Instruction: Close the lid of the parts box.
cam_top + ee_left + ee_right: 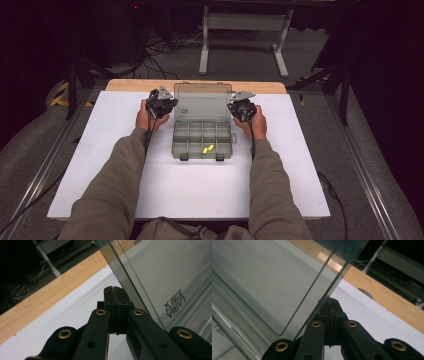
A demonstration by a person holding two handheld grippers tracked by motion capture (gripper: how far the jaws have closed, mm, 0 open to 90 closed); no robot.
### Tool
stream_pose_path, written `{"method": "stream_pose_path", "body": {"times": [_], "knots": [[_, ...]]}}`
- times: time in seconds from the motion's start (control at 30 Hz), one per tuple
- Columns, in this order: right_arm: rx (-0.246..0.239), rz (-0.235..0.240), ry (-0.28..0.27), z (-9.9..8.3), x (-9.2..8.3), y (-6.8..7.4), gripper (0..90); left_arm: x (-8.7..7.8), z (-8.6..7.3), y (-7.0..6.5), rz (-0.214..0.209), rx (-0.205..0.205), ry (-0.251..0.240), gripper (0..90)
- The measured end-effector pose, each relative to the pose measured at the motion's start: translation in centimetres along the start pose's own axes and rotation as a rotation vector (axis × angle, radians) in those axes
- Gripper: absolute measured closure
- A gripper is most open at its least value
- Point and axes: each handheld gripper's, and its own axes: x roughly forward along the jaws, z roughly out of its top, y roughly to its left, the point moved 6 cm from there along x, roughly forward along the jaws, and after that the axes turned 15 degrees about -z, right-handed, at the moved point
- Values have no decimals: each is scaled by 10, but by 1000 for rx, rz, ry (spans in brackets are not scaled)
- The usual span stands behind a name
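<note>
Flanking: both grippers are sitting one at each side edge of the upright lid (202, 100) of the box (202, 140), which is lying open mid-tabletop (100, 165), likely so the lid can be steadied or swung from both ends at once.
Left gripper (161, 105): jaws are pressing flat together with nothing between them, tips resting just beside the lid's edge; whether they are touching it is not clear.
Right gripper (242, 107): jaws are likewise clenched empty, nosing up against the lid's other edge.
Box contents: two small yellow pieces (208, 149) are lying in a front compartment, the rest appearing bare.
High view giving: the whole layout, the person's hands (145, 119) gripping the tools, and the tray's dividers.
Left gripper view giving: closed jaws (117, 302) close up, and mirrored lettering (175, 305) seen through the clear lid.
Right gripper view giving: the lid's rounded moulded corner (280, 333) and the wooden strip (387, 300) behind the white tabletop.
</note>
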Motion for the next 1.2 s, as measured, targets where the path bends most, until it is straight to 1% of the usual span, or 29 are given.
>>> {"method": "stream_pose_path", "body": {"times": [0.13, 0.2, 0.3, 0.33, 0.43, 0.47, 0.53, 0.57, 0.63, 0.67, 0.73, 0.8, 0.87, 0.9, 0.93, 0.97, 1.0, 1.03, 1.1, 1.13, 1.2], "knots": [[4, -9, -18, 3, -3, -1, 900, -4, 3, -1, 8, 11, -1, 897], [16, -8, -43, 7, -6, -2, 900, -5, 5, -2, 13, 18, -7, 897], [21, -13, -57, 10, -10, -4, 900, -8, 9, -4, 22, 28, -13, 897], [21, -13, -57, 10, -10, -4, 900, -8, 10, -5, 20, 30, -16, 897], [23, -24, -67, 13, -14, -5, 900, -11, 12, -5, 32, 38, -6, 897], [18, -31, -68, 14, -15, -6, 900, -12, 13, -5, 37, 41, -13, 897], [23, -29, -74, 15, -17, -7, 900, -14, 15, -6, 37, 43, -13, 897], [25, -30, -77, 16, -18, -7, 900, -15, 16, -6, 42, 54, -11, 897], [28, -33, -93, 19, -21, -8, 900, -18, 18, -6, 49, 54, -19, 897], [28, -33, -93, 19, -21, -8, 900, -18, 19, -7, 45, 53, -27, 897], [37, -37, -114, 21, -24, -10, 900, -19, 21, -8, 46, 58, -29, 898], [32, -40, -118, 23, -26, -10, 900, -22, 23, -8, 58, 69, -29, 897], [31, -41, -124, 25, -28, -11, 900, -22, 24, -9, 51, 62, -39, 898], [29, -43, -124, 25, -28, -11, 900, -24, 25, -9, 66, 73, -38, 898], [31, -42, -127, 26, -29, -11, 900, -24, 26, -10, 55, 66, -44, 898], [29, -43, -127, 26, -29, -12, 900, -26, 27, -9, 70, 78, -38, 898], [29, -43, -130, 26, -30, -12, 900, -26, 27, -9, 70, 78, -38, 898], [29, -42, -132, 27, -31, -12, 900, -27, 29, -11, 55, 75, -55, 898], [29, -41, -138, 28, -32, -12, 900, -28, 29, -10, 62, 83, -50, 898], [25, -43, -138, 29, -33, -12, 900, -31, 31, -10, 69, 96, -49, 898], [21, -44, -144, 30, -34, -12, 900, -32, 33, -11, 57, 90, -56, 898]]}}
